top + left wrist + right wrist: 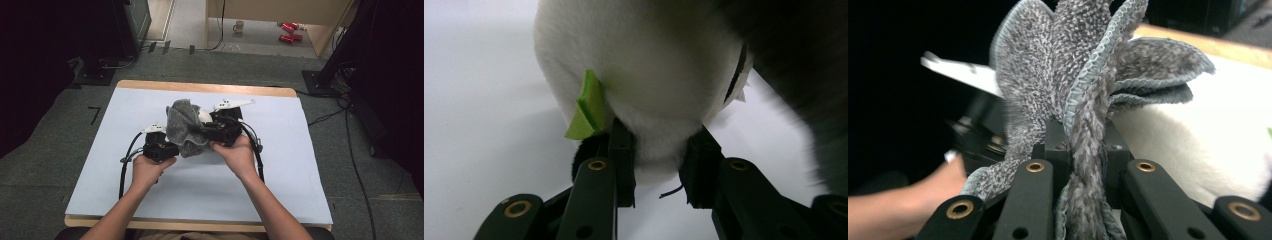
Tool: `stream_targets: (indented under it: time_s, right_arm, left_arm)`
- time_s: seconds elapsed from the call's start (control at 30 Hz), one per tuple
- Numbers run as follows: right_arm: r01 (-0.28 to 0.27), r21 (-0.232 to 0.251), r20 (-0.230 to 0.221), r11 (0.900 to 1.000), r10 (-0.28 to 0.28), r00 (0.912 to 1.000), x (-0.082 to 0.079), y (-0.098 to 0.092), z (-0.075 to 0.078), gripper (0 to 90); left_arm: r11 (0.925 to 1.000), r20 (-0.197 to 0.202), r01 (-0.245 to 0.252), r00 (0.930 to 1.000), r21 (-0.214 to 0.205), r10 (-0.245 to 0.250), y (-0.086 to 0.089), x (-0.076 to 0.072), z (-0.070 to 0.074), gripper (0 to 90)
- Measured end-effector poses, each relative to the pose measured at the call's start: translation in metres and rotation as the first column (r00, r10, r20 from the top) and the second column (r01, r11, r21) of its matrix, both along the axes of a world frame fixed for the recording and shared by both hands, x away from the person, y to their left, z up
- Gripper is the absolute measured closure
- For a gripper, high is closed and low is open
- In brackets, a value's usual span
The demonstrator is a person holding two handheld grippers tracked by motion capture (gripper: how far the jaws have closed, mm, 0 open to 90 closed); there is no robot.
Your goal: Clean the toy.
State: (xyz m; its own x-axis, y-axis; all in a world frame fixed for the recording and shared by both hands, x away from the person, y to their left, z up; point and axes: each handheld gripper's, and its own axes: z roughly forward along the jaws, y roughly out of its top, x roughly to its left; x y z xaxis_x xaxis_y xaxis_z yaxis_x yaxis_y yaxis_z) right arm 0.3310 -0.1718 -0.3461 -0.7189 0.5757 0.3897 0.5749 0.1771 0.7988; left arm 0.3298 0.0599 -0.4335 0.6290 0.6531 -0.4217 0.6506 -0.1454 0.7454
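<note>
Grey cloth (pixel 1083 100) bunched mid-desk (pixel 300 190), pinched in right hand-held gripper (pixel 1087 150), draped over white plush toy (pixel 644 75) clamped by left hand-held gripper (pixel 659 160). Risk: thin pinch lets cloth slip free, or tugging pulls toy from its shallow grip.

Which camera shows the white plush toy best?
The left gripper view: the white plush toy sits close between the jaws, green tag visible. The right gripper view catches its flank behind the grey cloth; the high view, a sliver.
</note>
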Motion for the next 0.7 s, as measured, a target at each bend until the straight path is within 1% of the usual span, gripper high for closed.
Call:
stream_targets:
  time_s: [0.07,0.1,0.13,0.2,0.23,0.27,0.3,0.33,0.37,0.4,0.5,0.57,0.6,0.63,0.7]
  right_arm:
    - [0.027,-0.046,-0.02,0.9986,-0.028,0.9994,0.007,-0.002,-0.013,80.3]
    - [0.049,-0.072,-0.024,0.9962,-0.05,0.9984,0.011,-0.005,-0.019,80.2]
    - [0.07,-0.088,-0.03,0.9936,-0.073,0.9969,0.015,-0.01,-0.025,80.2]
    - [0.095,-0.08,-0.059,0.9923,-0.1,0.9933,0.023,-0.022,-0.033,80.2]
    - [0.112,-0.085,-0.068,0.9901,-0.118,0.9907,0.025,-0.028,-0.035,80.2]
    - [0.139,-0.103,-0.067,0.985,-0.146,0.987,0.028,-0.034,-0.036,80.2]
    - [0.151,-0.116,-0.065,0.9817,-0.16,0.985,0.029,-0.038,-0.037,80.2]
    - [0.16,-0.113,-0.069,0.9806,-0.169,0.9833,0.03,-0.043,-0.037,80.2]
    - [0.172,-0.086,-0.087,0.9814,-0.179,0.98,0.032,-0.051,-0.039,80.2]
    - [0.183,-0.076,-0.093,0.9801,-0.19,0.9773,0.034,-0.056,-0.039,80.2]
    - [0.221,-0.063,-0.096,0.9733,-0.226,0.9694,0.035,-0.07,-0.037,80.2]
    - [0.238,-0.051,-0.103,0.9699,-0.242,0.9647,0.036,-0.079,-0.039,80.2]
    - [0.243,-0.036,-0.112,0.9693,-0.246,0.9629,0.037,-0.082,-0.04,80.2]
    - [0.25,-0.015,-0.134,0.9682,-0.25,0.9591,0.038,-0.087,-0.043,80.2]
    - [0.259,0.022,-0.161,0.9657,-0.252,0.9542,0.04,-0.094,-0.048,80.2]
  left_arm:
    - [1.0,-0.011,-0.007,0.9999,-0.007,0.006,0.003,0.002,-0.001,71.5]
    - [1.0,-0.013,-0.007,0.9999,-0.002,0.007,0.005,0.003,-0.002,71.7]
    - [0.9999,-0.019,-0.011,0.9998,-0.002,0.011,0.006,0.004,-0.003,71.8]
    - [0.9999,-0.03,-0.014,0.9995,-0.008,0.014,0.01,0.008,-0.004,72.0]
    - [0.9996,-0.039,-0.023,0.999,-0.017,0.022,0.012,0.01,-0.005,72.0]
    - [0.9996,-0.043,-0.022,0.9989,-0.017,0.021,0.014,0.012,-0.006,72.0]
    - [0.9996,-0.051,-0.019,0.9985,-0.019,0.018,0.017,0.014,-0.007,72.0]
    - [0.9995,-0.065,-0.02,0.9977,-0.025,0.018,0.02,0.017,-0.008,71.9]
    - [0.9993,-0.069,-0.023,0.9974,-0.029,0.021,0.022,0.019,-0.008,71.9]
    - [0.9993,-0.073,-0.023,0.9971,-0.03,0.02,0.024,0.021,-0.008,71.9]
    - [0.9988,-0.091,-0.031,0.9955,-0.038,0.027,0.03,0.027,-0.009,71.9]
    - [0.9985,-0.099,-0.034,0.9947,-0.043,0.029,0.033,0.031,-0.011,71.9]
    - [0.9986,-0.103,-0.033,0.9943,-0.042,0.028,0.033,0.033,-0.012,71.9]
    - [0.9985,-0.104,-0.033,0.9942,-0.044,0.029,0.034,0.034,-0.012,71.9]
    - [0.9986,-0.101,-0.03,0.9946,-0.044,0.025,0.033,0.035,-0.012,71.9]
